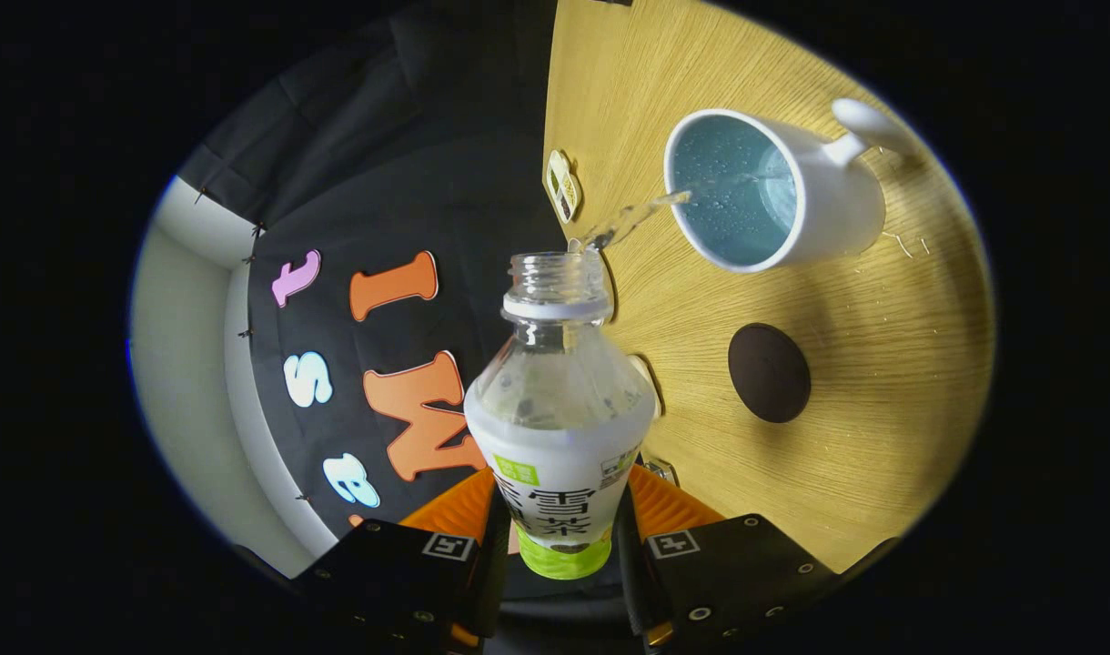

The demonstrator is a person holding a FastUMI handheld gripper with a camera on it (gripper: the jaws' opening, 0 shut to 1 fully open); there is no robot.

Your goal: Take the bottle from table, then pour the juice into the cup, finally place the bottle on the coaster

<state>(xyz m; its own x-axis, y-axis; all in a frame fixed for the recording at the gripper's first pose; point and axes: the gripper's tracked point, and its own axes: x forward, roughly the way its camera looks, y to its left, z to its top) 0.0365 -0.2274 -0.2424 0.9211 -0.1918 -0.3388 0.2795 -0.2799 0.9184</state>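
Tool (562,537): clenched on lower body of clear plastic bottle (560,428) with white-green label, both fingers pressing sides.
Bottle: uncapped, tipped toward white ceramic mug (782,196) on wooden tabletop (882,409); thin stream arced from mouth into mug.
Dark round coaster (769,373): bare, near mug.
Risk: stream entered near rim; slight wobble or reduced tilt likely to dribble short. Droplets lay beside mug. Smooth label might slip.
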